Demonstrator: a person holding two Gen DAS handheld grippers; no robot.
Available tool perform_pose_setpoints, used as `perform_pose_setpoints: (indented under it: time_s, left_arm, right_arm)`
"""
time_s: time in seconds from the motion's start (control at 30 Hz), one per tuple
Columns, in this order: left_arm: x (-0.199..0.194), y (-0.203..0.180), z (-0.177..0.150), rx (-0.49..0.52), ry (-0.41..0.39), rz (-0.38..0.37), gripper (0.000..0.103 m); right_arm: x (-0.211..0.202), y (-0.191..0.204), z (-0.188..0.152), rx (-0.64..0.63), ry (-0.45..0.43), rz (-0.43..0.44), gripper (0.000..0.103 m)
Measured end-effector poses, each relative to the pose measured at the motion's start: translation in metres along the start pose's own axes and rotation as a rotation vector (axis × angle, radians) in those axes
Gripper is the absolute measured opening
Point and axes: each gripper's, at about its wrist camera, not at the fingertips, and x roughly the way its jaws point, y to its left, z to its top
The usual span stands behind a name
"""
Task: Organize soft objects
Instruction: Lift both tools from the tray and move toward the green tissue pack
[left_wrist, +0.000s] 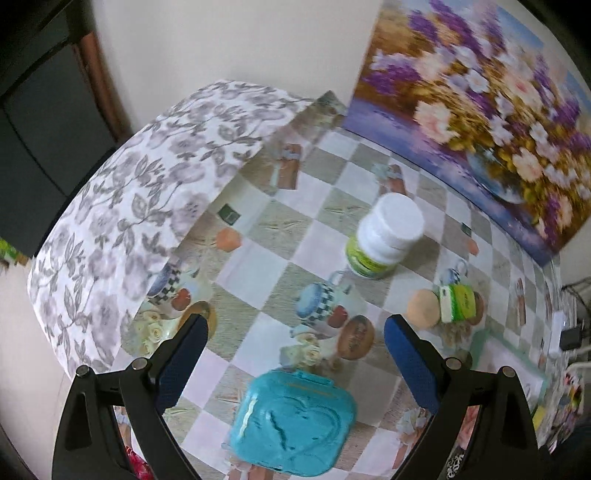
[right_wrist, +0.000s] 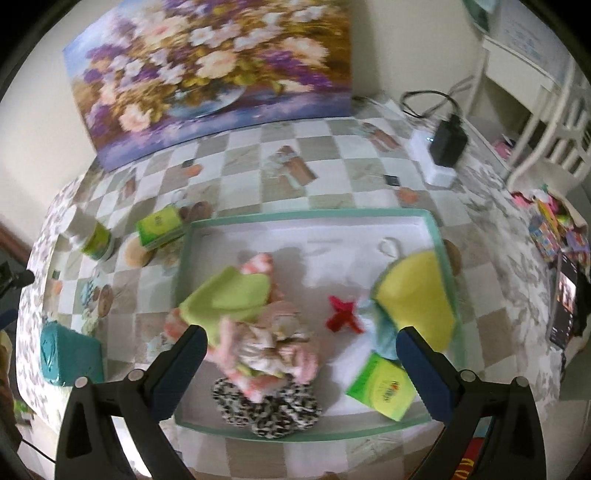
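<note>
In the right wrist view a shallow green-rimmed tray (right_wrist: 306, 216) holds soft things: a lime cloth (right_wrist: 236, 295), a pink and white fabric bundle (right_wrist: 266, 354), a leopard-print piece (right_wrist: 269, 410), a red bow (right_wrist: 343, 314), a yellow cloth (right_wrist: 417, 295) and a green tissue pack (right_wrist: 380, 391). My right gripper (right_wrist: 299, 347) hovers open above the bundle, holding nothing. My left gripper (left_wrist: 295, 336) is open over the checkered tablecloth, just behind a teal square case (left_wrist: 291, 424). A white bottle (left_wrist: 384, 236) and a small green pack (left_wrist: 458, 299) stand further back.
A flower painting (right_wrist: 210, 74) leans against the wall behind the table. A folded floral cloth (left_wrist: 140, 206) drapes over the table's left end. A white power strip with a black adapter (right_wrist: 443, 147) sits at the back right. A phone (right_wrist: 565, 306) lies at the right edge.
</note>
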Motion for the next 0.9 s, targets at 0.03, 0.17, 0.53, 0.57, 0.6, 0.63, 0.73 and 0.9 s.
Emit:
perform_pose_setpoints:
  time_s: [0.03,0.17,0.53,0.57,0.6,0.63,0.73,0.9]
  left_arm:
    - [0.0,0.004,0.001,-0.012,0.0,-0.001,0.096]
    - [-0.002,0.013,0.004,-0.035,-0.01,0.005,0.096]
    - [0.003,0.009,0.006,-0.03,0.013,-0.037,0.096]
    - [0.004,0.008,0.006,-0.026,0.016,-0.041,0.096]
    - [0.005,0.007,0.006,-0.023,0.018,-0.047,0.096]
    - [0.006,0.005,0.007,-0.021,0.021,-0.053,0.096]
    - [0.008,0.0,0.008,-0.021,0.029,-0.08,0.096]
    - [0.011,-0.013,0.011,-0.006,0.044,-0.118,0.096]
  right_arm:
    - [0.001,0.005,0.0,-0.009,0.0,0.004,0.103]
    - [0.005,0.031,-0.001,-0.062,-0.002,0.04,0.103]
    - [0.016,0.065,0.006,-0.086,-0.02,0.152,0.103]
    - [0.018,0.066,0.008,-0.082,-0.021,0.158,0.103]
    - [0.02,0.067,0.01,-0.079,-0.022,0.166,0.103]
    - [0.022,0.068,0.012,-0.078,-0.021,0.174,0.103]
    - [0.026,0.07,0.017,-0.072,-0.022,0.177,0.103]
    - [0.03,0.072,0.026,-0.057,-0.025,0.18,0.103]
